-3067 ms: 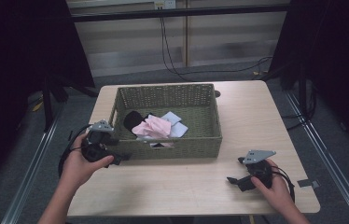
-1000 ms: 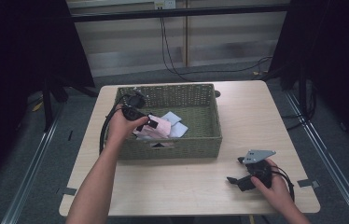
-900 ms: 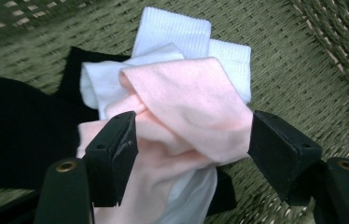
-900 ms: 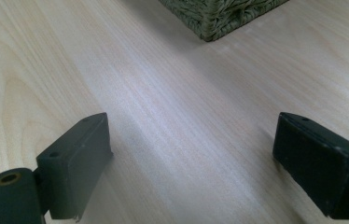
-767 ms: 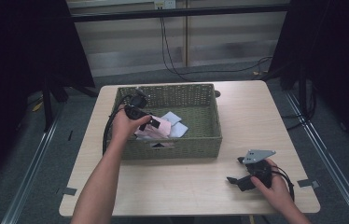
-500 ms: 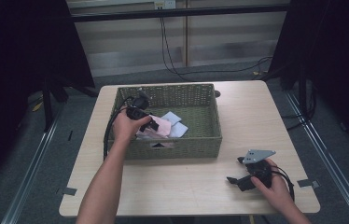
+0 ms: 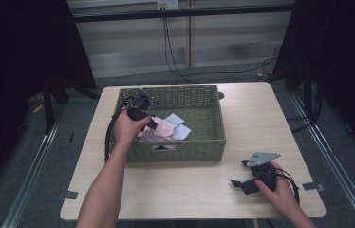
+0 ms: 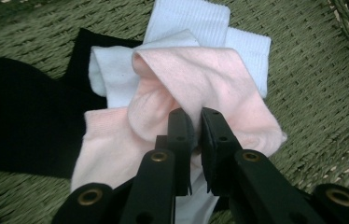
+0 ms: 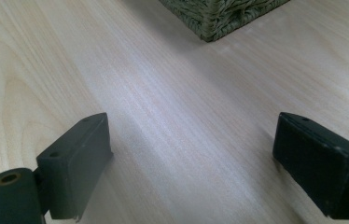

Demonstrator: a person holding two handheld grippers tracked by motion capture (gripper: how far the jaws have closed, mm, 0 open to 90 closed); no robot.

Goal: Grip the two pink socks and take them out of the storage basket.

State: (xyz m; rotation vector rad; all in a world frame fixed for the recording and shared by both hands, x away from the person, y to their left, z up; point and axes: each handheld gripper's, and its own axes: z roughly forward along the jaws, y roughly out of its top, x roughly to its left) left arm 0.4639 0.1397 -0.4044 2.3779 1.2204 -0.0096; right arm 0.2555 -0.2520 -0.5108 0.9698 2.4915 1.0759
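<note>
A green woven basket (image 7: 213, 142) stands on the table and holds a pink sock (image 8: 219, 93), a pale blue sock (image 8: 186, 23) and a black sock (image 8: 18, 116). My left gripper (image 8: 197, 116) reaches into the basket's left part; its jaws have just been closing and now pinch a fold of the pink sock. From above, the left gripper (image 7: 153, 124) lies over the pink sock (image 7: 163, 129). My right gripper (image 7: 241, 183) rests on the table at the front right, its jaws wide apart with bare wood between them in the right gripper view (image 9: 191, 163).
The wooden table (image 7: 261, 114) has free surface to the right of and in front of the basket. A corner of the basket (image 9: 219, 18) shows ahead of the right gripper. Dark curtains and a metal frame surround the table.
The left hand went from the table's front left into the basket and settled over the socks. The right hand has kept still.
</note>
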